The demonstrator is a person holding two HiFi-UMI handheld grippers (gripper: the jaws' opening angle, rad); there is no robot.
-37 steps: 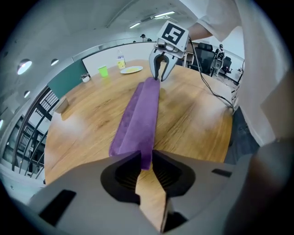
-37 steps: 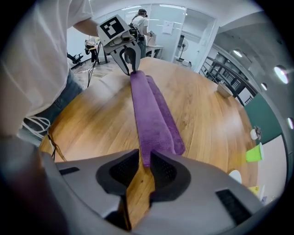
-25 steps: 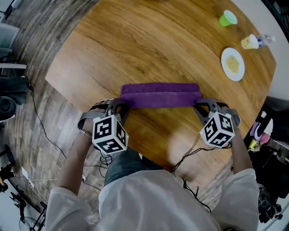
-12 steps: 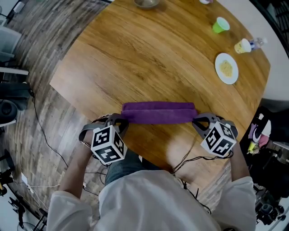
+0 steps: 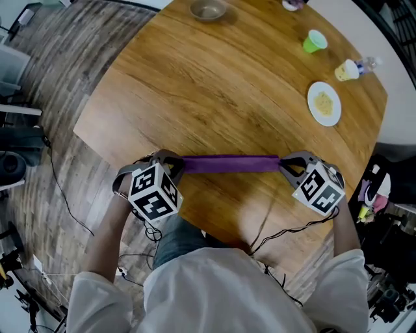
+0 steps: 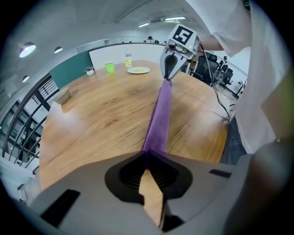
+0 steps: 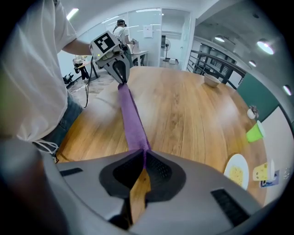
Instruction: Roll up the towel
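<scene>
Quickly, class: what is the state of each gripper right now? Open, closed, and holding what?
The left gripper is closed on one end of the purple towel.
The right gripper is closed on its other end.

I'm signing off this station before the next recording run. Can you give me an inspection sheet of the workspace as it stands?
Surface: wooden table, bare across the middle.
Job's things: purple towel, a narrow band stretched between both grippers near the table's near edge.
Clutter: green cup, white plate with food, small bottle and bowl, all along the far side.
Grippers: left gripper and right gripper are each shut on one towel end.
Cables: dark cable hanging below the near edge by the person's lap.
Surroundings: plank-pattern floor; dark equipment at the left.
</scene>
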